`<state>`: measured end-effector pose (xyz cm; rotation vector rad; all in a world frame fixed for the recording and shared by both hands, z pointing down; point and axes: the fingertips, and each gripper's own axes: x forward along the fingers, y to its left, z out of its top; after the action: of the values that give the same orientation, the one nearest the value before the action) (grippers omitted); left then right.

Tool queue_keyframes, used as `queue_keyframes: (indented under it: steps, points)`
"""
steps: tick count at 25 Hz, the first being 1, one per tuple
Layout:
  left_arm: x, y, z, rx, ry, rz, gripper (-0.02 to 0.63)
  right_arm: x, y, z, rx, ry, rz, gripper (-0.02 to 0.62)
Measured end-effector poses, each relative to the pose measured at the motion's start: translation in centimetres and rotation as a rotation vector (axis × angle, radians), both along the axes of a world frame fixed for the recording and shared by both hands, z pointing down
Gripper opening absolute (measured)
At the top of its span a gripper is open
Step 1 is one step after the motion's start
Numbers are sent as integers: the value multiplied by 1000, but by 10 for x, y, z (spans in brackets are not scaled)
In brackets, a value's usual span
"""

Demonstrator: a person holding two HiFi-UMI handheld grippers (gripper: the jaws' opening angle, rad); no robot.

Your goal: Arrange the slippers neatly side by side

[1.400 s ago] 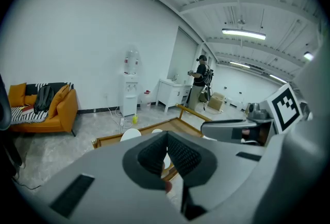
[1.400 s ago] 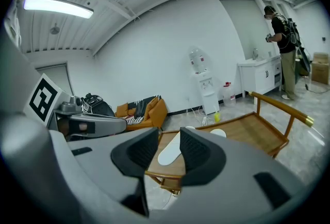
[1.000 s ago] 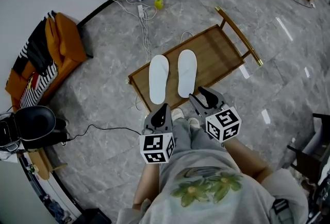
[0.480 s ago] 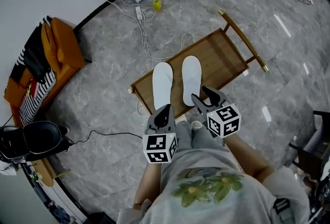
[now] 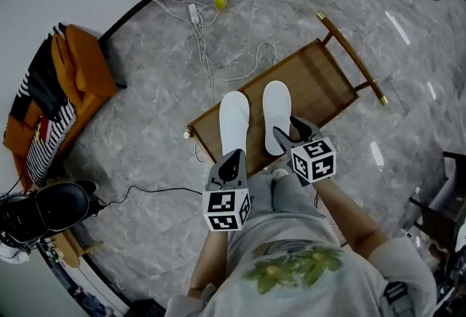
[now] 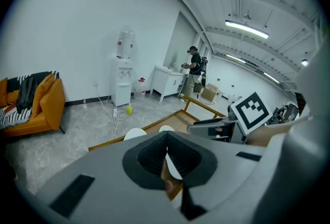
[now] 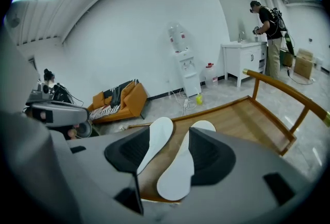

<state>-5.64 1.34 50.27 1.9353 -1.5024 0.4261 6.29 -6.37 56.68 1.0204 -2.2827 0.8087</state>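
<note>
Two white slippers lie soles up, side by side, on a low wooden platform (image 5: 320, 79): the left slipper (image 5: 233, 122) and the right slipper (image 5: 276, 106). My right gripper (image 5: 290, 132) hangs over the right slipper's heel, open. Its jaws have just been opening, with nothing between them. In the right gripper view, both slippers (image 7: 161, 130) (image 7: 175, 179) show beyond the spread jaws of that gripper (image 7: 170, 139). My left gripper (image 5: 231, 161) is just short of the left slipper's heel, its tips together and empty. The left gripper view shows the shut left gripper (image 6: 166, 138), with slipper tips (image 6: 135, 134) beyond it.
The platform has a gold handle rail (image 5: 353, 57) at its far right end. White cables and a power strip (image 5: 198, 24) trail behind it, by a yellow-green bottle (image 5: 219, 0). An orange sofa (image 5: 69, 82) stands left. A person (image 7: 268, 22) stands at a far white cabinet.
Both grippers have come closer to the slippers' heels, the right one more. The right gripper's jaws stand wider apart than before. The slippers have not moved on the platform.
</note>
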Motion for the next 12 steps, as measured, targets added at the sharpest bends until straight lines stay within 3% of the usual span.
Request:
queue_keyframes:
  steps: [12]
  points:
    - [-6,-19,23,-21,7,40,15,6,-28,78,-92,137,71,236]
